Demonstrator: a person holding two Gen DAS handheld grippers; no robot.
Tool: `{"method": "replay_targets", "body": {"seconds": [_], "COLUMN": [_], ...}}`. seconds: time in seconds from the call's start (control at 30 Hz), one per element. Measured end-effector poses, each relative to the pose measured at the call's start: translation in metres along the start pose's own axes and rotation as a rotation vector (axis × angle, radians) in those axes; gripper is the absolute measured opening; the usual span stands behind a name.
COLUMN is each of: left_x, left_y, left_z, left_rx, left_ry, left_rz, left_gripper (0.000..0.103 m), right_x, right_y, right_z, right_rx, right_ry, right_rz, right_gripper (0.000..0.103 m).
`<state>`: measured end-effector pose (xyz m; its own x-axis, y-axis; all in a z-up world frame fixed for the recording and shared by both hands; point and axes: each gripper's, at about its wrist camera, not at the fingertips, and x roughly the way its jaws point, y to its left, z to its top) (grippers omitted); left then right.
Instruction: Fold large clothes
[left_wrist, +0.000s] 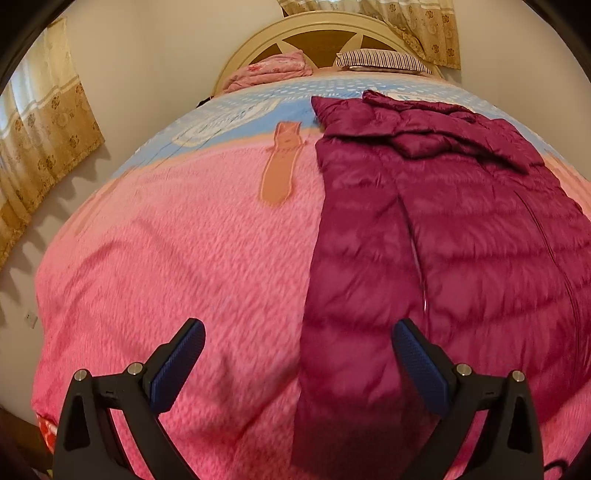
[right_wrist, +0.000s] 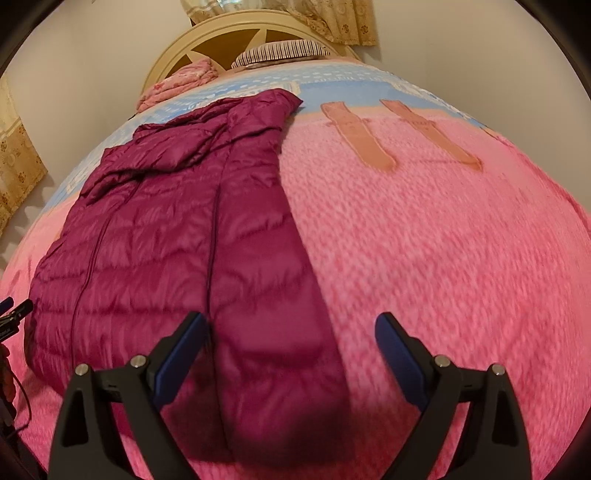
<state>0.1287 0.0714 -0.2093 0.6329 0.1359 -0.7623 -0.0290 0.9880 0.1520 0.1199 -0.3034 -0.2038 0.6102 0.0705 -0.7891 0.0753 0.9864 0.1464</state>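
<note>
Both grippers sit nearest the lens, each with jaws spread wide and nothing between the blue pads. Left gripper (left_wrist: 298, 334) hangs over the near end of the bed, its left finger above bare blanket, its right finger above the jacket's near left strip. Right gripper (right_wrist: 290, 326) hangs over the jacket's near right strip, its right finger above bare blanket.

Pink blanket (left_wrist: 166, 258) covers the bed and is the largest surface. From the left gripper it runs wide and bare to the left, as far as the bed's rounded left edge. From the right gripper it runs equally bare to the right (right_wrist: 443, 240). Orange printed bars (right_wrist: 354, 133) lie far ahead of the right gripper, flat on the cloth.

Maroon quilted jacket (left_wrist: 461, 229) lies flat and lengthwise on the blanket, ahead of both grippers, its hem end nearest them and its collar end farthest. Its left long edge runs straight ahead from between the left gripper's fingers; its right long edge (right_wrist: 295, 206) runs ahead from between the right gripper's fingers. Both side strips lie folded inward over the body.

Headboard (left_wrist: 325, 27) closes the far end. A folded pink quilt (left_wrist: 273, 70) and striped pillow (left_wrist: 384, 59) rest against it, well apart from the jacket.
</note>
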Motion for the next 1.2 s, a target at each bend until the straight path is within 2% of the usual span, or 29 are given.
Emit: {"method": "replay_targets", "body": {"seconds": [0.2,0.43,0.47,0.5,0.53,0.57,0.63,0.73,0.87,1.1,1.2], "left_x": [-0.007,-0.008,-0.007,-0.006,-0.003,-0.002,-0.006,-0.023,-0.063,-0.149,-0.194], "left_y": [0.001,-0.012,-0.012,-0.013,-0.013,-0.013,-0.014,-0.011,0.005,0.047,0.062], "left_z": [-0.022,-0.026,-0.027,-0.028,-0.028,-0.029,-0.028,-0.024,-0.01,0.014,0.017], "left_rx": [-0.012,0.028,0.029,0.032,0.034,0.032,0.038,0.051,0.047,-0.002,-0.008], "left_ry": [0.014,0.006,0.011,0.024,0.048,0.061,0.041,-0.006,-0.117,-0.294,-0.393], "left_rz": [-0.06,-0.121,-0.135,-0.158,-0.19,-0.208,-0.193,-0.203,-0.236,-0.315,-0.311], "left_gripper": [0.102,0.1,0.084,0.048,0.03,0.014,0.006,0.002,0.002,0.001,0.0], "right_x": [-0.009,-0.011,-0.012,-0.012,-0.012,-0.013,-0.017,-0.032,-0.065,-0.152,-0.197], "right_y": [-0.005,0.001,0.003,0.005,0.008,0.012,0.015,0.022,0.021,0.034,0.041], "right_z": [-0.02,-0.03,-0.031,-0.032,-0.032,-0.032,-0.034,-0.034,-0.031,-0.021,-0.014], "right_rx": [0.017,0.006,0.001,-0.007,-0.017,-0.031,-0.029,-0.057,-0.051,-0.079,-0.095], "right_ry": [0.005,0.017,0.018,0.022,0.026,0.03,0.032,-0.008,-0.084,-0.26,-0.36], "right_rz": [0.009,0.035,0.039,0.048,0.057,0.073,0.129,0.115,0.148,0.189,0.196], "right_gripper": [0.094,0.08,0.071,0.065,0.051,0.029,0.015,0.01,0.008,0.007,0.007]}}
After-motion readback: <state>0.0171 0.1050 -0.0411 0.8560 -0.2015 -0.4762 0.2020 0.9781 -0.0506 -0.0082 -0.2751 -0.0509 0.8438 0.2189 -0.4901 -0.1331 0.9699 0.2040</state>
